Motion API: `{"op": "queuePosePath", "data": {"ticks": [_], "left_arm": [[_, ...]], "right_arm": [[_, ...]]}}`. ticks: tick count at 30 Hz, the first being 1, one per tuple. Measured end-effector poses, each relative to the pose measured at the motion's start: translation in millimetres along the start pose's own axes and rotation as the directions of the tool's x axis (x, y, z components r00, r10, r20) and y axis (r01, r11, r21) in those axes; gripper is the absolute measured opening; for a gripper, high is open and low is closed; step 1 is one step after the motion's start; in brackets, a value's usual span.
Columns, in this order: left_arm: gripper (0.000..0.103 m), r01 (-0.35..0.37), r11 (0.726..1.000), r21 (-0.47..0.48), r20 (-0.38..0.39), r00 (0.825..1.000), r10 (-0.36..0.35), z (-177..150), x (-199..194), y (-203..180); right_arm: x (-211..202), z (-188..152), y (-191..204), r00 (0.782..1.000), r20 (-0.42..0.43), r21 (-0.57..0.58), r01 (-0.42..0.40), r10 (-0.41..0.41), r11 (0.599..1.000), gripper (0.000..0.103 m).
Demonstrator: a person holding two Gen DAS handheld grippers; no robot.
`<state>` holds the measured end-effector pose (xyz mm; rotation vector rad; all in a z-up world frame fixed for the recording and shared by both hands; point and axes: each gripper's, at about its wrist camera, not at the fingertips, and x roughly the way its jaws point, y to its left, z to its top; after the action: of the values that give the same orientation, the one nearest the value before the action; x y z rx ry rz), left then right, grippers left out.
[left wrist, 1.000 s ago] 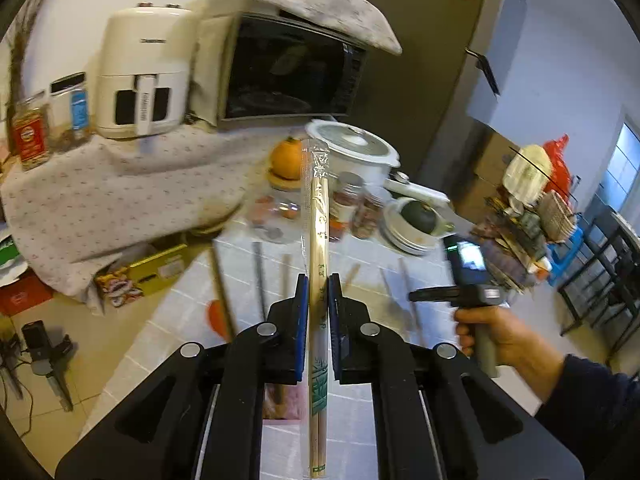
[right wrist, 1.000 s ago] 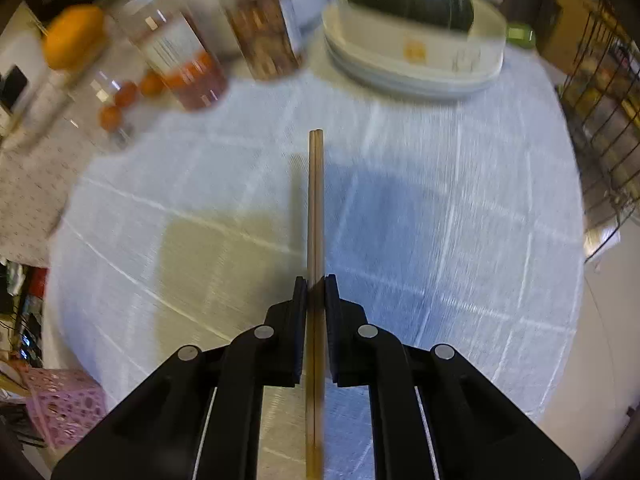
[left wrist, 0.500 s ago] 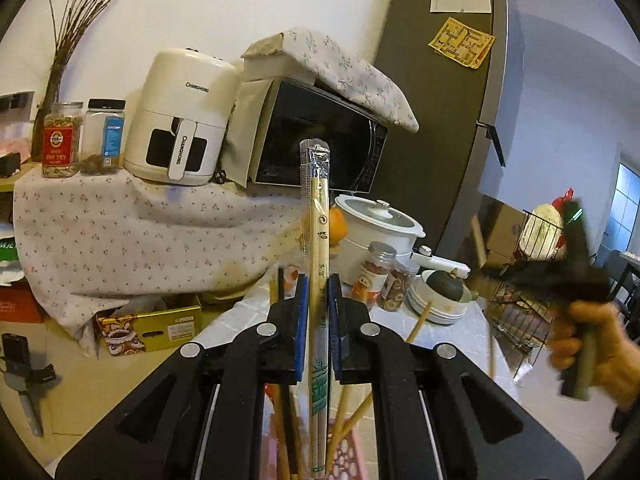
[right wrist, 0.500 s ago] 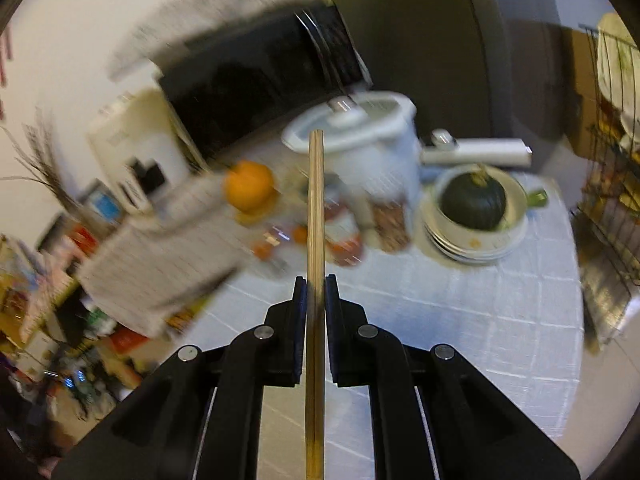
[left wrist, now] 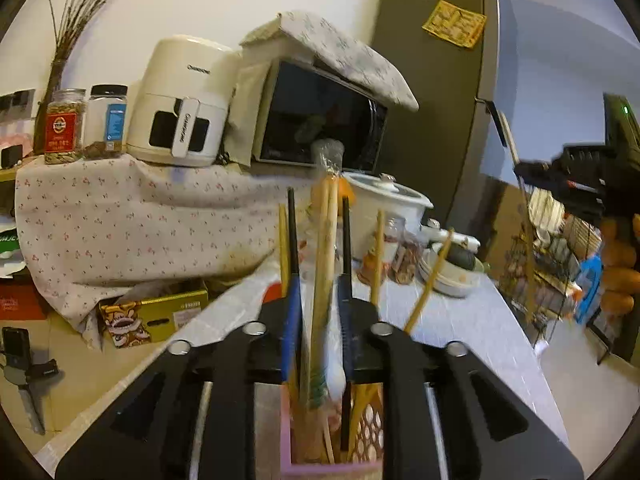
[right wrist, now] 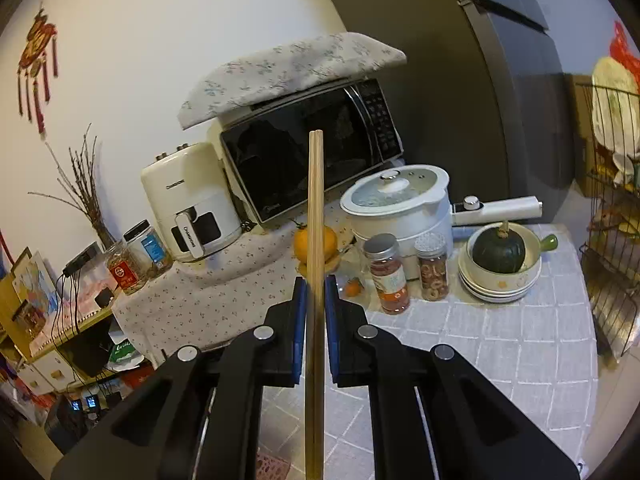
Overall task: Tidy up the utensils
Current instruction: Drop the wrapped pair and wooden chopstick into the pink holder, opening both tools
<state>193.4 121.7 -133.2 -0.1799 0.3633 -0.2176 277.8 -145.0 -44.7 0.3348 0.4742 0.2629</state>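
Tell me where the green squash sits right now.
In the right wrist view, the green squash sits in a cream bowl at the right of the table, right of two spice jars and below the white pot's handle.

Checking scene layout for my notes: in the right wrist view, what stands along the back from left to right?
Twigs → blue-label jar → air fryer → microwave → white pot → squash → wire rack.

Table point(right wrist: 520, 344) in grey checked cloth: white cooker point(right wrist: 400, 204), two spice jars point(right wrist: 390, 274), stacked bowls point(right wrist: 500, 280) holding what looks like squash.
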Motion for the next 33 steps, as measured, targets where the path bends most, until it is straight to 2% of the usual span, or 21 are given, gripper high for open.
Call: {"op": "queuePosePath", "data": {"ticks": [4,7,10,15,19,25,27,33], "left_arm": [[0.026,0.004,0.999,-0.053,0.003,1.000,-0.004,5,-17,10],[0.032,-0.013,0.995,-0.096,-0.006,1.000,0.012,9,-30,20],[0.036,-0.055,0.985,-0.162,-0.071,0.997,0.044,9,-44,35],[0.042,-0.121,0.965,-0.231,-0.177,0.981,0.080,-2,-63,57],[0.045,-0.151,0.961,-0.233,-0.228,0.969,0.097,-9,-73,68],[0.046,-0.142,0.959,-0.244,-0.242,0.967,0.082,-11,-79,77],[0.047,-0.136,0.960,-0.245,-0.244,0.967,0.075,-10,-81,76],[0.047,-0.140,0.967,-0.212,-0.287,0.955,0.076,0,-81,62]], "right_arm": [[-1,-11,18,1.000,0.015,-0.019,-0.012,0.012,1.000,0.010],[1,-24,35,0.998,0.016,-0.014,-0.053,0.054,0.998,0.010],[4,-40,59,0.996,0.031,-0.018,-0.088,0.088,0.996,0.010],[12,-67,99,0.990,0.062,-0.058,-0.122,0.125,0.991,0.010],[22,-84,109,0.993,0.066,-0.058,-0.091,0.095,0.994,0.010],[31,-110,114,0.999,0.028,-0.148,-0.014,0.018,0.989,0.014],[28,-112,112,1.000,0.012,-0.150,-0.007,0.009,0.989,0.023],[0,-97,102,1.000,-0.011,-0.108,0.000,-0.001,0.994,0.024]]}}
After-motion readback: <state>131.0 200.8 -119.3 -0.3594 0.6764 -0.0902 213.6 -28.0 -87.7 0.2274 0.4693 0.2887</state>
